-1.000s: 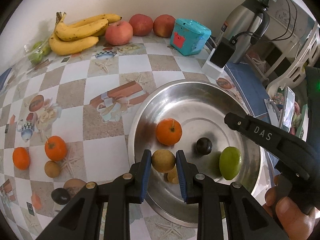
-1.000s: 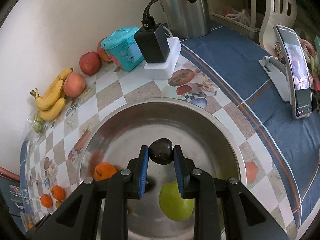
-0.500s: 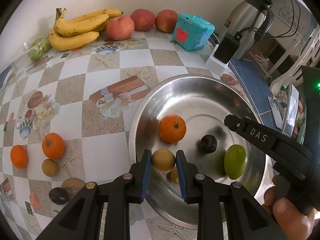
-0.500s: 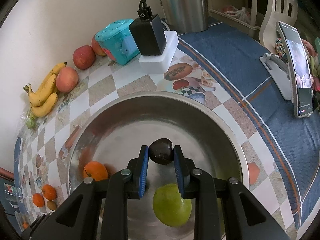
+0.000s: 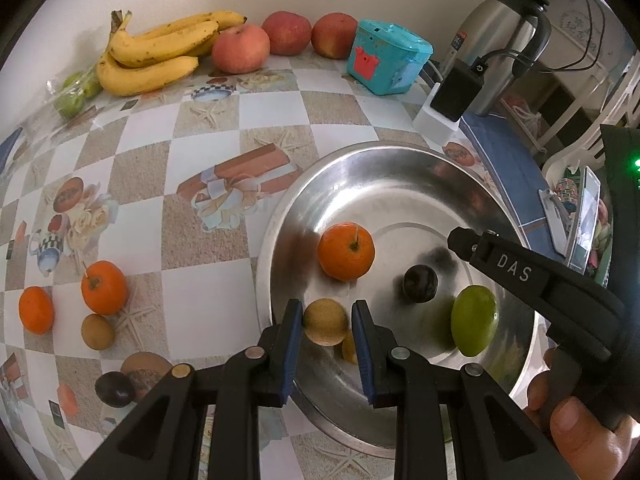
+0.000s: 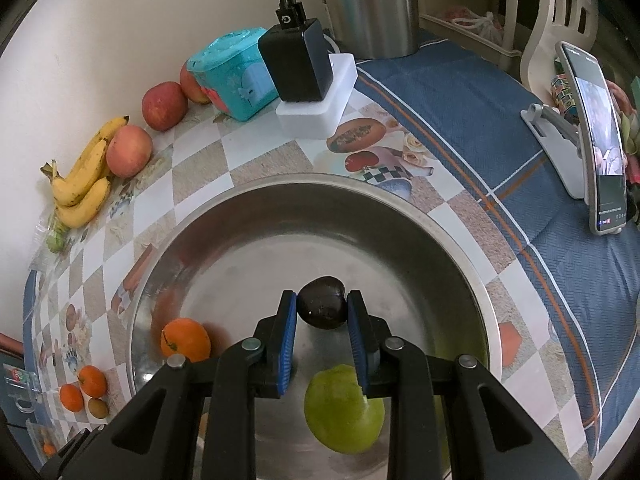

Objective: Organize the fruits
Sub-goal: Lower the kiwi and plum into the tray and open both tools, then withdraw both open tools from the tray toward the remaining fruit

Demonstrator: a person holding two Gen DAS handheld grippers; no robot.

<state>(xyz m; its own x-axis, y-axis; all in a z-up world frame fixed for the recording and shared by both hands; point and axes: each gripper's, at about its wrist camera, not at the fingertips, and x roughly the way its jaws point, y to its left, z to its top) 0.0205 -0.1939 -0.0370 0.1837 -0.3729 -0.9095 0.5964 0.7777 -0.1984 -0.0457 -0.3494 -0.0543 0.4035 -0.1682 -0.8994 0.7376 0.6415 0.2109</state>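
Both our grippers have sunk closer to the steel bowl (image 5: pixel 400 152). Our left gripper (image 5: pixel 325 322) clamps a small brown fruit (image 5: pixel 324 321), our right gripper (image 6: pixel 322 312) a dark plum (image 6: pixel 322 307); next we judge both need releasing inside.

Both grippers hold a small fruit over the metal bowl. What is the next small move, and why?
Probably lower a little and open each gripper to release its fruit. The left gripper is shut on a brown fruit and the right gripper on a dark plum, both already above the bowl, where an orange and a green fruit lie clear of them.
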